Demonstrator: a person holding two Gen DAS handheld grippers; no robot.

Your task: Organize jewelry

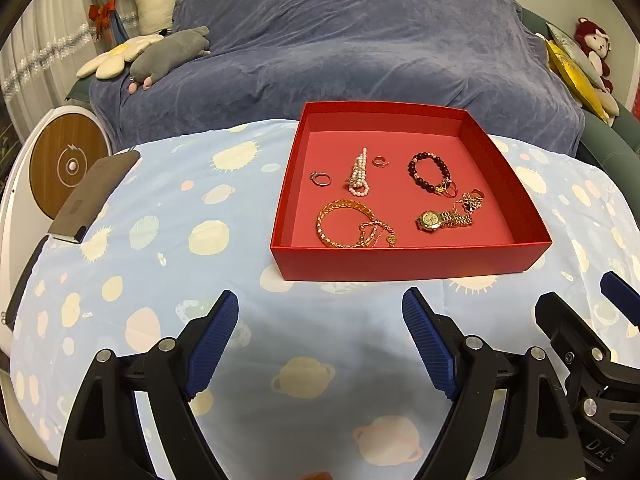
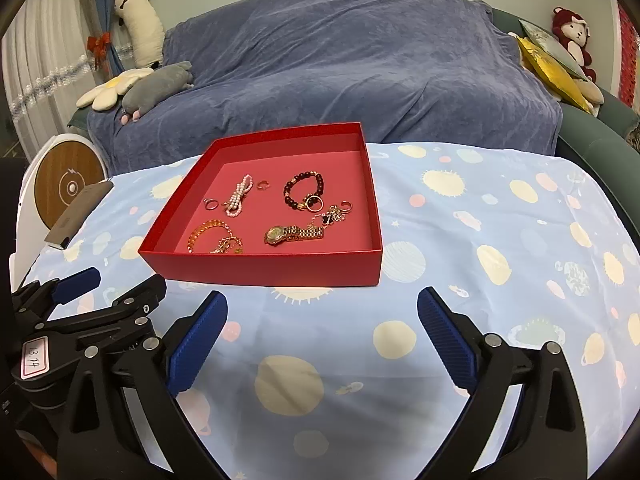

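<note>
A shallow red box (image 1: 408, 264) (image 2: 264, 270) sits on the table and holds several jewelry pieces: a gold watch (image 1: 442, 220) (image 2: 292, 234), a dark bead bracelet (image 1: 428, 172) (image 2: 302, 190), a pearl strand (image 1: 359, 172) (image 2: 239, 198), a gold bangle (image 1: 344, 224) (image 2: 206, 232), a silver ring (image 1: 321, 178) (image 2: 211, 203) and a small gold ring (image 1: 380, 161). My left gripper (image 1: 320, 312) is open and empty, in front of the box. My right gripper (image 2: 322, 316) is open and empty, also in front of the box.
The table wears a light blue planet-print cloth (image 1: 224, 320) (image 2: 480, 260). A dark flat phone-like slab (image 1: 94, 196) (image 2: 78, 214) lies at the left edge. A blue-covered sofa (image 1: 340, 40) with plush toys stands behind. A round white and wood device (image 1: 68, 166) stands at left.
</note>
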